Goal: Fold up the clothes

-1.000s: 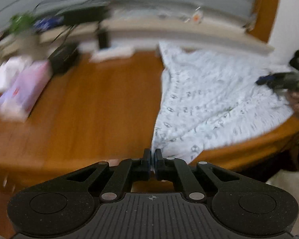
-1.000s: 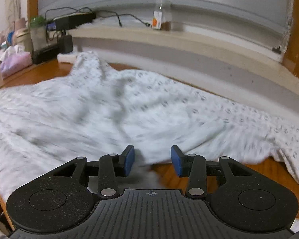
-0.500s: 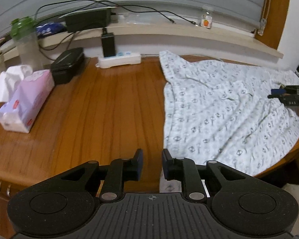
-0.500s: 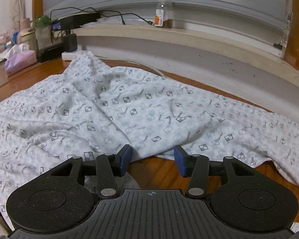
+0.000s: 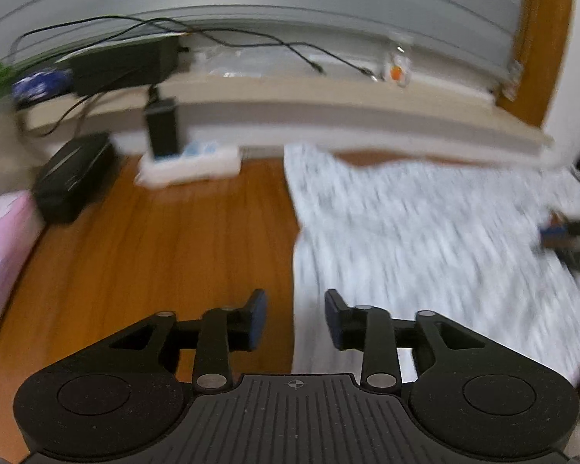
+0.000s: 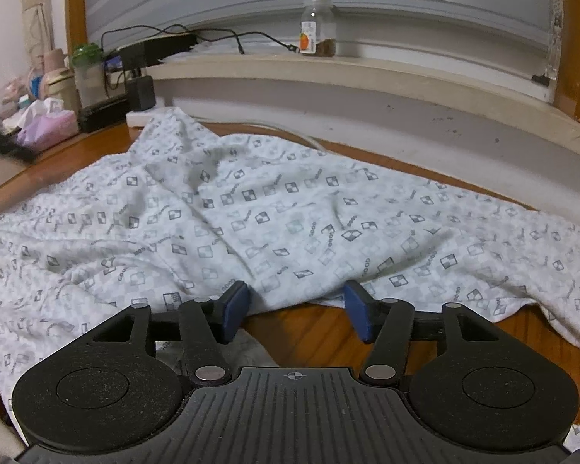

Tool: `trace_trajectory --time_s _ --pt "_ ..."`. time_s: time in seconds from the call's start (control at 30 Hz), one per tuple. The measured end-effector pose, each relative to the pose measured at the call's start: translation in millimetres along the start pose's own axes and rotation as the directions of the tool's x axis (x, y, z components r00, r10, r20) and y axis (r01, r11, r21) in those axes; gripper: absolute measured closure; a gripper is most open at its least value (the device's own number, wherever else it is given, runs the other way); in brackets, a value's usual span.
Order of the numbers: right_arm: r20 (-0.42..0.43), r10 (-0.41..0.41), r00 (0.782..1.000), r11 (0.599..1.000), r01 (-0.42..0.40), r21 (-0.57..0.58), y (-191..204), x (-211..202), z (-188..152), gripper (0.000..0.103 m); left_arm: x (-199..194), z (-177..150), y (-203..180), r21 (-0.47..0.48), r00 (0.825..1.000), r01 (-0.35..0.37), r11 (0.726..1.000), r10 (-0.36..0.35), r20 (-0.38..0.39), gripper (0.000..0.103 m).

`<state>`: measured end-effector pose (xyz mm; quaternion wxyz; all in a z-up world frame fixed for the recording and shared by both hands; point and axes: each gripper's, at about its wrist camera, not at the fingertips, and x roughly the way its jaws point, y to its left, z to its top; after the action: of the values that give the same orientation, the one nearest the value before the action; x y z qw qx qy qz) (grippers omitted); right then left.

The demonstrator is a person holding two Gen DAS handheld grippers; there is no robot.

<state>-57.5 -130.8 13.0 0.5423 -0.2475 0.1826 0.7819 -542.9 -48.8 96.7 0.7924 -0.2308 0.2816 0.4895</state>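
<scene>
since the earlier frames both pairs of jaws have been opening: the left gripper (image 5: 294,319), pinched shut a second ago, now stands partly apart with nothing pressed between its blue pads, and its blurred view has slid toward the left edge of the patterned white garment (image 5: 425,247). that edge runs up between the jaws, wood on one side, cloth on the other, without being gripped as far as the blur allows. the right gripper (image 6: 294,311) has widened a little too and sits about half open, its pads poised at the near hem of the garment (image 6: 251,216), bare wooden surface (image 6: 321,332) showing between them; it holds nothing. the garment lies spread and wrinkled across the wooden surface (image 5: 166,247), its far corner reaching up near the white power strip (image 5: 191,164). a glass jar (image 6: 318,31) stands on the window ledge (image 6: 367,73), and a pink tissue pack (image 6: 48,125) sits at the far left beside a black box (image 5: 73,176).
</scene>
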Motion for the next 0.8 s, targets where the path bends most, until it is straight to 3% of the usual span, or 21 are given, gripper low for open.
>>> trace_trajectory --time_s 0.1,0.23,0.33,0.4,0.47,0.57,0.63,0.67,0.73,0.8 --pt "0.0 0.004 1.0 1.0 -0.004 0.011 -1.6 -0.1 -0.1 0.046 56.9 40.5 -1.2 -0.016 0.999 0.008 1.0 -0.007 0.032 0.058" --pt "-0.001 -0.004 1.0 1.0 0.004 0.022 -1.9 -1.4 -1.0 0.044 114.4 72.2 0.9 -0.052 1.0 0.015 0.999 -0.014 0.013 0.056" --pt "-0.002 -0.006 1.0 1.0 0.006 0.029 -2.9 -2.9 -2.1 0.043 141.2 84.6 3.7 -0.089 0.999 0.046 0.995 -0.046 0.0 0.065" --pt "-0.002 -0.005 1.0 0.999 0.006 0.034 -3.7 -3.8 -2.8 0.041 143.0 84.7 4.3 -0.086 0.998 0.056 0.995 -0.056 0.002 0.088" --pt "-0.002 -0.005 1.0 0.999 0.005 0.037 -4.0 -4.1 -3.5 0.04 134.1 85.1 5.5 -0.075 0.999 0.041 0.996 -0.038 0.036 0.092" --pt "-0.002 -0.009 1.0 0.999 0.009 0.036 -3.0 -3.2 -3.9 0.04 92.8 90.0 14.8 -0.085 0.981 -0.044 0.995 0.059 0.183 0.092" --pt "-0.003 -0.013 1.0 0.999 0.013 0.03 -1.6 -2.7 -4.3 0.04 79.7 91.9 18.5 -0.085 0.959 -0.164 0.983 0.179 0.221 0.09" --pt "-0.003 -0.014 1.0 0.999 0.014 0.029 -1.0 -2.4 -4.5 0.04 81.8 91.5 17.2 -0.055 0.958 -0.208 0.977 0.214 0.192 0.088" --pt "-0.004 -0.016 1.0 1.0 0.016 0.025 0.3 -1.6 -5.2 0.039 89.3 85.1 13.5 -0.015 0.962 -0.233 0.972 0.233 0.14 0.068" --pt "-0.005 -0.016 1.0 1.0 0.016 0.024 0.8 -1.2 -5.3 0.038 90.4 76.9 7.6 -0.014 0.962 -0.242 0.97 0.241 0.131 0.056"
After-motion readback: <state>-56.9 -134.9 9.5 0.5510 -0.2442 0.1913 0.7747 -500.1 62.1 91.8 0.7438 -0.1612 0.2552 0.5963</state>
